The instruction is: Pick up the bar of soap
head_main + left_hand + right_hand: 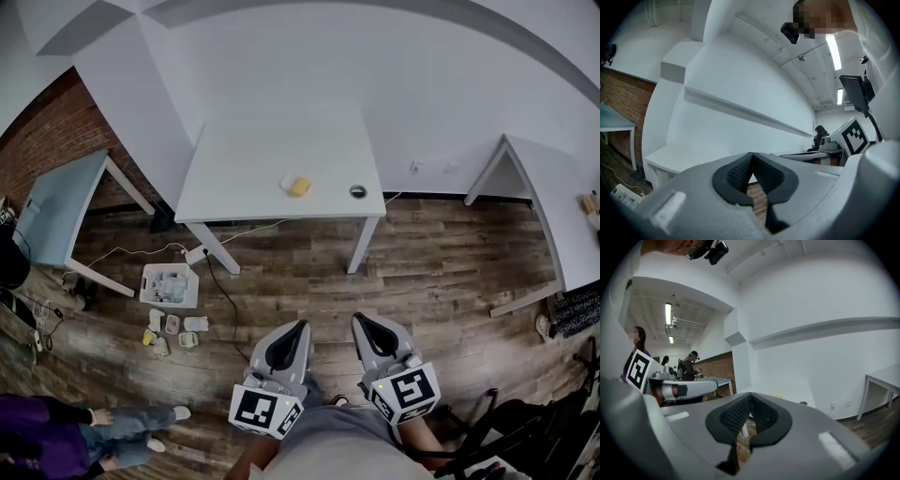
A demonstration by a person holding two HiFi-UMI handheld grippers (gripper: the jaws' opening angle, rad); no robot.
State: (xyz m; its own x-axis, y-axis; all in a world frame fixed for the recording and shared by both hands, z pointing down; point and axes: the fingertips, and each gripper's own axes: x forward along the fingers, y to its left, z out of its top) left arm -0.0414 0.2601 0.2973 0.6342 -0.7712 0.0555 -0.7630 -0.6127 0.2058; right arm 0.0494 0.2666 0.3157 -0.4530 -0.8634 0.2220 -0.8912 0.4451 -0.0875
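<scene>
In the head view the bar of soap (299, 187), a small yellow block, lies on the white table (272, 155) near its front edge, with a small round dark object (357, 191) near it to the right on the same top. The left gripper (302, 326) and right gripper (358, 320) hang side by side over the wooden floor (281, 281), well apart from the table and pointing toward it, so this looks like the approach step, with nothing grasped yet. In the left gripper view the ribbed pads meet at the tip with nothing between them, and a corner of the table shows beyond, off to the left. In the right gripper view the jaws are likewise pressed together and empty. The tabletop lies ahead, and a yellowish speck on it is probably the soap, though it is too small to be sure. The next move, as I judge it, calls for carrying one gripper up to the table, spreading its jaws wider than the bar, and lowering them on either side of it without touching the round object.
</scene>
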